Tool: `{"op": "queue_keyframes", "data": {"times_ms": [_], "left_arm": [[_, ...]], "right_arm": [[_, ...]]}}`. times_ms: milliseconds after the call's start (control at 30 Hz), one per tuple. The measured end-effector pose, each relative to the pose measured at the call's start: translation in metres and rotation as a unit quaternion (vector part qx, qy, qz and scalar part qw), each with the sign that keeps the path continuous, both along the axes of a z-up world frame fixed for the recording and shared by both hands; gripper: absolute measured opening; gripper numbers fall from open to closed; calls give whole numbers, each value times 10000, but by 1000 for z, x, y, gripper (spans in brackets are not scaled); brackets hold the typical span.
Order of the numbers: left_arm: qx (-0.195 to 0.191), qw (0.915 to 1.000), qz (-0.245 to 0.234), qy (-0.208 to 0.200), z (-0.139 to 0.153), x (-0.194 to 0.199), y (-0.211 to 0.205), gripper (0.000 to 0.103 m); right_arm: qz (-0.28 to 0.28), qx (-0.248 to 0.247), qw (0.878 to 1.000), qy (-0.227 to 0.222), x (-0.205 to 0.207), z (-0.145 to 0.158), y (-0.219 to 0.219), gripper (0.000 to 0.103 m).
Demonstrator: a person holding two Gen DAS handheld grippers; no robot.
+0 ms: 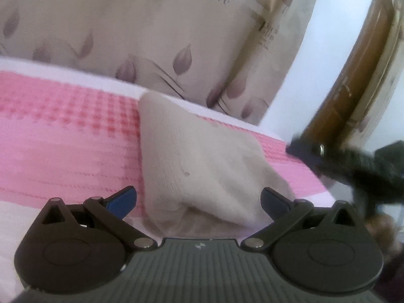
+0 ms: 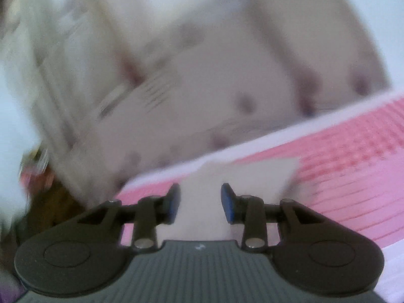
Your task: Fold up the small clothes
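A beige fleece cloth [image 1: 202,151] lies folded into a thick pad on the pink bedsheet [image 1: 63,139]. My left gripper [image 1: 199,202] is open wide just in front of it, and the cloth's near end sits between the blue pads without being pressed. At the right edge of the left wrist view, my right gripper [image 1: 353,166] is a dark blur beside the cloth's right side. The right wrist view is blurred. There my right gripper [image 2: 200,202] has its jaws partly apart, and the cloth [image 2: 252,176] shows in the gap and beyond it. No pad visibly presses on it.
A beige curtain [image 1: 151,25] with leaf print hangs behind the bed's far edge. A white wall [image 1: 315,50] and a brown wooden door frame [image 1: 353,88] stand at the right. The pink sheet [image 2: 353,176] stretches left of the cloth.
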State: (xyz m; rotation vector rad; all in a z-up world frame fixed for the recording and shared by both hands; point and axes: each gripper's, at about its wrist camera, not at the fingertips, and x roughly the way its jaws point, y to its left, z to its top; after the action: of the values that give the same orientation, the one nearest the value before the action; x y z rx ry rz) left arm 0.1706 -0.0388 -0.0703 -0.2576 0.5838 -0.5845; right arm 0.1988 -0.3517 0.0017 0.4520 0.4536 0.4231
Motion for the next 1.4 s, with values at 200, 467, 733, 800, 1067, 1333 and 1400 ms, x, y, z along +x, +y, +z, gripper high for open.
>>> {"op": "queue_keyframes", "data": {"times_ms": [200,467,733,800,1067,1333,1400], "left_arm": [[670,9964,405,-337,10,-15,-5,103],[1866,9750,737,-958,30,-28,-26,103],[2355,9639,774,-969,32,-30,-38,103],[2393,9634,766,-934,31,-29,-38,103],[2558,9592,728,-963,29,-23,-42,103],[2705,9550,703,-991,25,-15,-49,103],[2729,9542,703,-1005,25,-11,-50,103]], "right_arm": [[267,-2121,9753,554,-6,-55,43,26],[153,-1805,9832,198,-19,-68,37,26],[189,-1474,9886,227,-15,-68,31,26],[176,-1510,9882,212,-16,-68,33,26],[175,-1430,9894,208,-17,-69,34,26],[187,-1267,9915,223,-16,-70,31,26],[190,-1249,9917,221,-16,-70,31,26]]}}
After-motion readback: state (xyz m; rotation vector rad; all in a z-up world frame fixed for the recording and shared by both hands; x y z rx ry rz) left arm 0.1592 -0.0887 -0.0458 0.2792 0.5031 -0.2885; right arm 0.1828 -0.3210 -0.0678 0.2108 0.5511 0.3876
